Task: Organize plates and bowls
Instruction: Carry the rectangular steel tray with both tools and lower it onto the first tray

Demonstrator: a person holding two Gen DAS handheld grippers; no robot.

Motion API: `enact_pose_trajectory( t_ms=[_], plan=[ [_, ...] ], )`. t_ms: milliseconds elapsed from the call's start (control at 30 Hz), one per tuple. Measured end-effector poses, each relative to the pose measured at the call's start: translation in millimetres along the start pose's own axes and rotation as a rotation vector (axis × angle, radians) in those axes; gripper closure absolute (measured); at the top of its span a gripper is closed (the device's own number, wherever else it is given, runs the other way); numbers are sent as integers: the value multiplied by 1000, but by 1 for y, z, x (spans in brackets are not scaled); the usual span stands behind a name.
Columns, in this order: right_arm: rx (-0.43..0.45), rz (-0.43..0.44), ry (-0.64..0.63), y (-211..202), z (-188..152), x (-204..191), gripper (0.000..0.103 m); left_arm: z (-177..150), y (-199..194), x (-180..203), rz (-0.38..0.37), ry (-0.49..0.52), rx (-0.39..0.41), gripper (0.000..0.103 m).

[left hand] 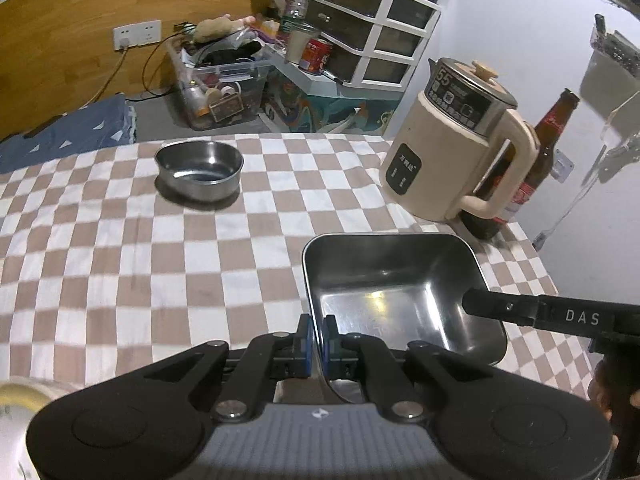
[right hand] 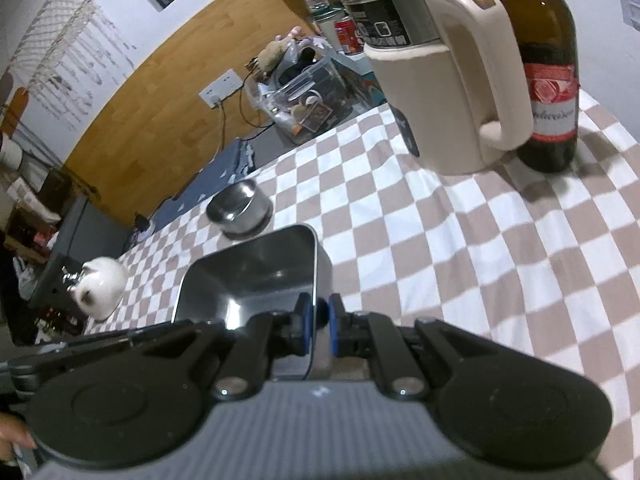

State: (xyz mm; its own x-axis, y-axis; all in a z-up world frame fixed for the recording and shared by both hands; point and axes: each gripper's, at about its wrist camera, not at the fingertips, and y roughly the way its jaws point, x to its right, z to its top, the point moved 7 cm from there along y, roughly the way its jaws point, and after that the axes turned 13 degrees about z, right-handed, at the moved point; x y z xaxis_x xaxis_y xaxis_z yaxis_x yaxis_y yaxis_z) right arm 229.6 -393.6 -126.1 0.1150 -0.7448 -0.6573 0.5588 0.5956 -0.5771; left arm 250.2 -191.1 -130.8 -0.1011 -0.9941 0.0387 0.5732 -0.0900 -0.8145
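A rectangular steel tray (left hand: 384,280) is held from both sides over the checked tablecloth (left hand: 160,260). My left gripper (left hand: 319,336) is shut on the tray's left wall, its blue pads pinching the rim. My right gripper (left hand: 474,300) reaches in from the right and grips the opposite wall. In the right wrist view the right gripper (right hand: 319,318) is shut on the tray (right hand: 248,272) wall, and the tray is empty. A round steel bowl (left hand: 199,168) stands alone on the cloth beyond the tray, also seen as the bowl (right hand: 238,208) just past the tray's far edge.
A cream electric kettle (left hand: 452,148) and a brown beer bottle (left hand: 548,140) stand at the table's right side. A white ceramic pot (right hand: 100,288) sits near the left edge. Beyond the table are a clear storage bin (left hand: 216,92) and a white drawer unit (left hand: 372,32).
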Motion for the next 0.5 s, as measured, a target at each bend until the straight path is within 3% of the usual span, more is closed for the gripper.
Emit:
enact_pose_trajectory(
  t_ms=[200, 500],
  plan=[
    [-13, 0, -9, -18, -22, -5, 92, -37, -16, 1, -14, -27, -24, 98],
    [-25, -20, 57, -42, -64, 2, 91, -75, -35, 16, -19, 60, -35, 96]
  ],
)
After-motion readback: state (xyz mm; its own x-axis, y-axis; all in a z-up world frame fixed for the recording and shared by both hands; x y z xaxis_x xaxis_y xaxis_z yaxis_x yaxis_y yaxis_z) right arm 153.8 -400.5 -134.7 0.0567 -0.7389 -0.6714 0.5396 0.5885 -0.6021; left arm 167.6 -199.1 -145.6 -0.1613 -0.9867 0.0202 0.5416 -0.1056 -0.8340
